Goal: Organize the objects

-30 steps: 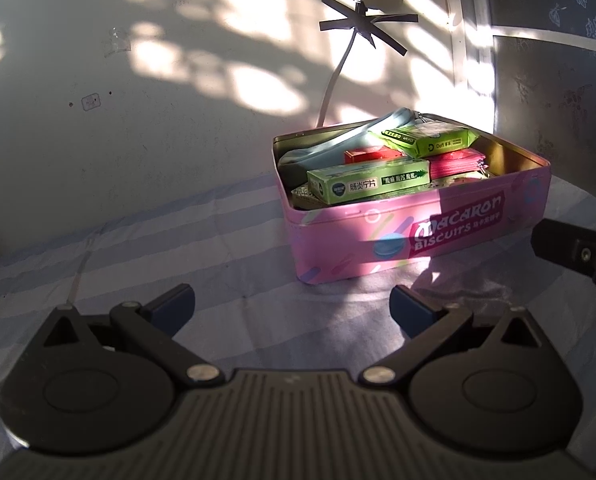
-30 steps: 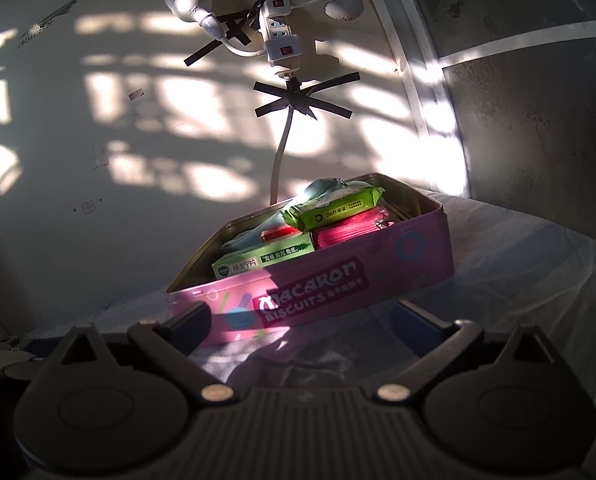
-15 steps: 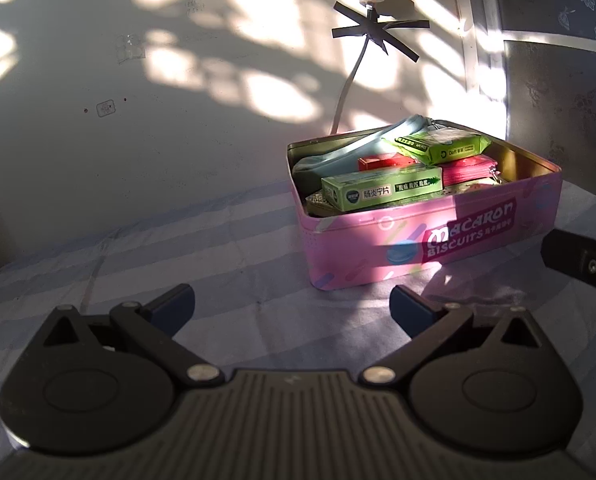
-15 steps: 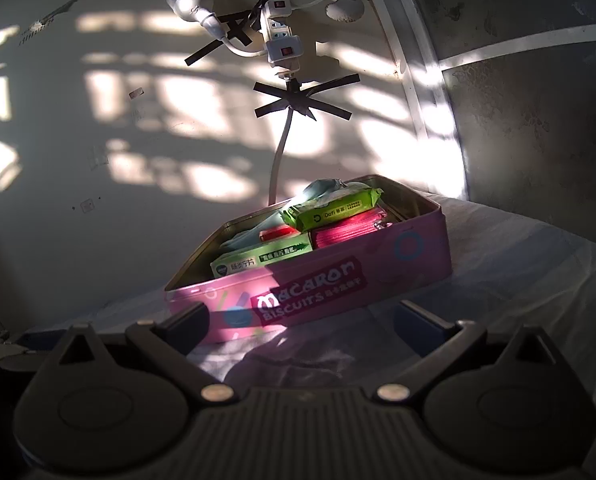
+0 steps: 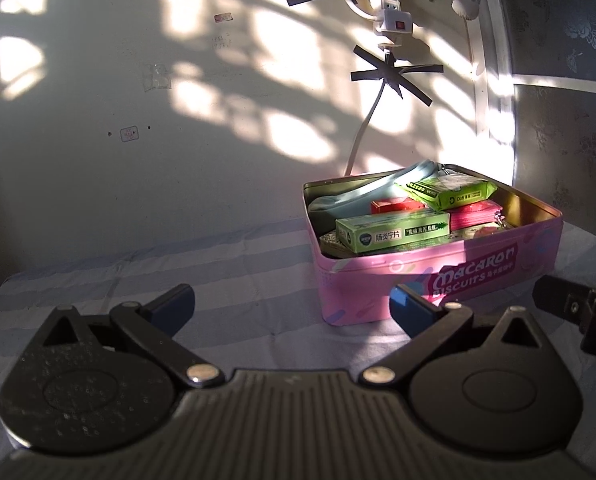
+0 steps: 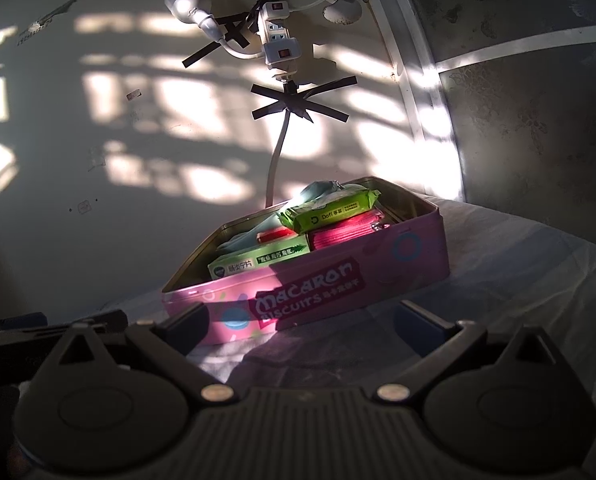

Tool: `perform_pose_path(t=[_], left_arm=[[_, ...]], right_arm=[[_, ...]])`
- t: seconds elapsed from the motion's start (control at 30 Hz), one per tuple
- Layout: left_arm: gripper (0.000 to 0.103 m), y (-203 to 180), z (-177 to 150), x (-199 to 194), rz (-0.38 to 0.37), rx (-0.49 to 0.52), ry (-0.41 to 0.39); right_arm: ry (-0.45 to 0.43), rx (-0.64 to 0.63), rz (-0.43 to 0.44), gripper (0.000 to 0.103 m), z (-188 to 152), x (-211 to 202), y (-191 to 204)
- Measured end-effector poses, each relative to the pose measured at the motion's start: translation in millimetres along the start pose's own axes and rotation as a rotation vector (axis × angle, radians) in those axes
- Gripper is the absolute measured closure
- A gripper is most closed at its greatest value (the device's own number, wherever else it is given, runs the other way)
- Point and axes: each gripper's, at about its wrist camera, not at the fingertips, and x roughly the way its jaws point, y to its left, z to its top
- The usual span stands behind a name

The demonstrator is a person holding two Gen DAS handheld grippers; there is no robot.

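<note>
My left gripper (image 5: 291, 306) hovers with its jaws spread wide over a striped blue-and-white sheet (image 5: 177, 272), holding nothing. Ahead and to its right sits the pink Macaron Biscuits tin (image 5: 438, 276), lid off, packed with a long green box (image 5: 392, 234), a green wipes packet (image 5: 450, 194), a pink pouch (image 5: 476, 214) and a small red box (image 5: 394, 205). My right gripper (image 6: 302, 322) is spread too and empty — the tin (image 6: 306, 296) lies just beyond its fingertips. Behind the tin, a sun-dappled wall (image 5: 177, 100) carries a white power strip (image 6: 277, 46) fixed with black tape (image 6: 298, 100); its cable (image 6: 275, 160) drops behind the tin.
</note>
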Motion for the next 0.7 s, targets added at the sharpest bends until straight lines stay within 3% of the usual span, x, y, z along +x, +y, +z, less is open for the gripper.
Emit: perform_pose_path(t=[0.7], left_arm=[[0.0,-2.8,-14.6,26.2,-0.041,0.009,0.209]], right_arm=[[0.026,0.005,-0.008,0.001,-2.0,7.6,0.0]])
